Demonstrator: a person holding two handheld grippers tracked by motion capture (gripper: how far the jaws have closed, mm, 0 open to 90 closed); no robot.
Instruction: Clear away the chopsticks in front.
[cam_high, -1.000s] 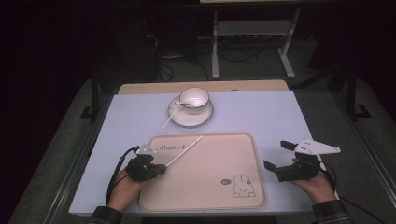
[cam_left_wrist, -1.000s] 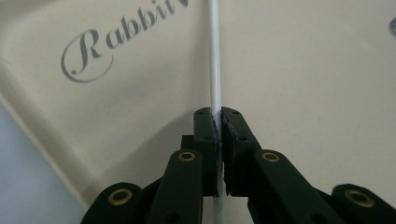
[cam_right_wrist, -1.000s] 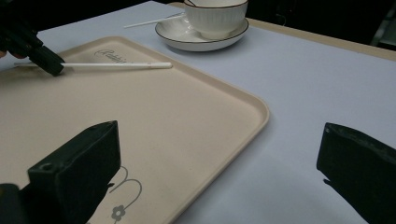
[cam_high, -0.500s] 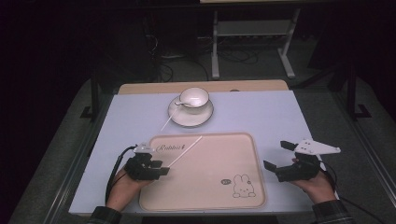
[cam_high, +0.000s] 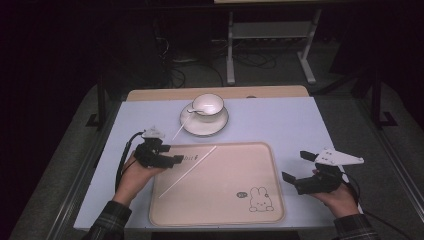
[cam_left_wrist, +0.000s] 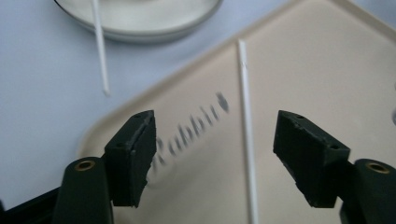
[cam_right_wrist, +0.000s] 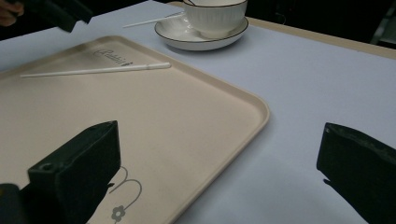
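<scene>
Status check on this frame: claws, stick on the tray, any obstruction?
Left claw open, straddling white stick on tray. Right claw open, idle beside tray. Nothing in the way.

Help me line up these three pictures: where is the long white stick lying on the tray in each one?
High view: white stick runs diagonally over the tray's left half.
Left gripper view: it runs up the picture, between the open tongs.
Right gripper view: it lies across the tray's far part.
Shared landmark: the tray's printed lettering beside the stick.
</scene>
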